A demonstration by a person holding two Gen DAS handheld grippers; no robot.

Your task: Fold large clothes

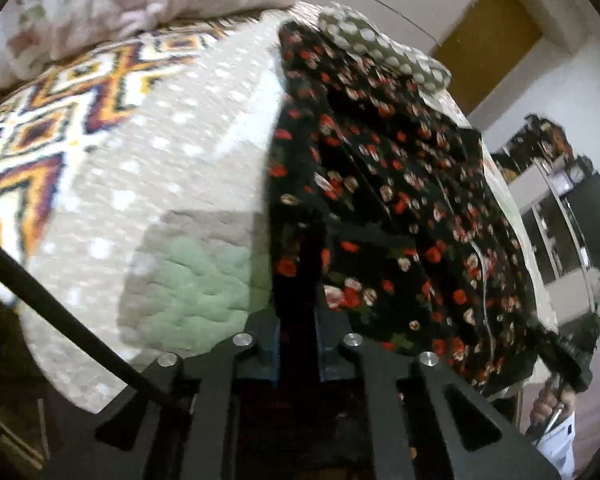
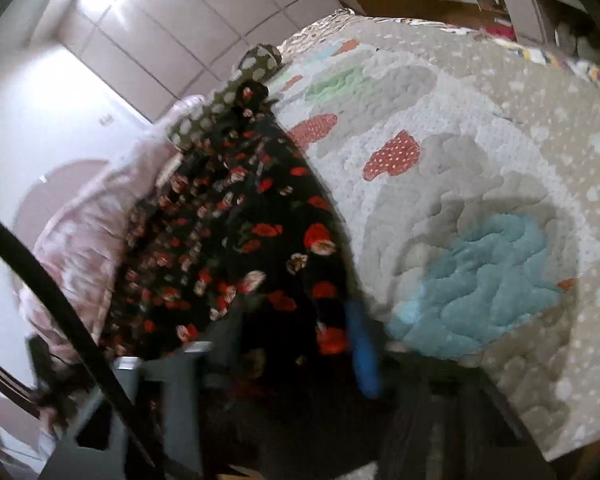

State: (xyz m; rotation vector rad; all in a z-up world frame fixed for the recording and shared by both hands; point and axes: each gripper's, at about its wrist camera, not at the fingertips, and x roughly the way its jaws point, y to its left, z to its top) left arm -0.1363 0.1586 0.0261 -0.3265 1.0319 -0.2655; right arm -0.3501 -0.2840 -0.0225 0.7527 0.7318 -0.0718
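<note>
Over quilt (image 1: 112, 184), both hand-held grippers angled down, pinching floral dress (image 1: 384, 184).

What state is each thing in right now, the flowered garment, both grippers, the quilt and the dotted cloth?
Black floral garment: spread on the bed, near edge gripped at two points.
Left gripper: shut on the garment.
Right gripper: shut on the garment, blurred.
Quilt: lying flat.
Polka-dot cloth: bunched beyond the garment.

floral garment (image 1: 380, 184) on quilt (image 1: 172, 184), spotted cloth (image 1: 364, 40) behind it
</note>
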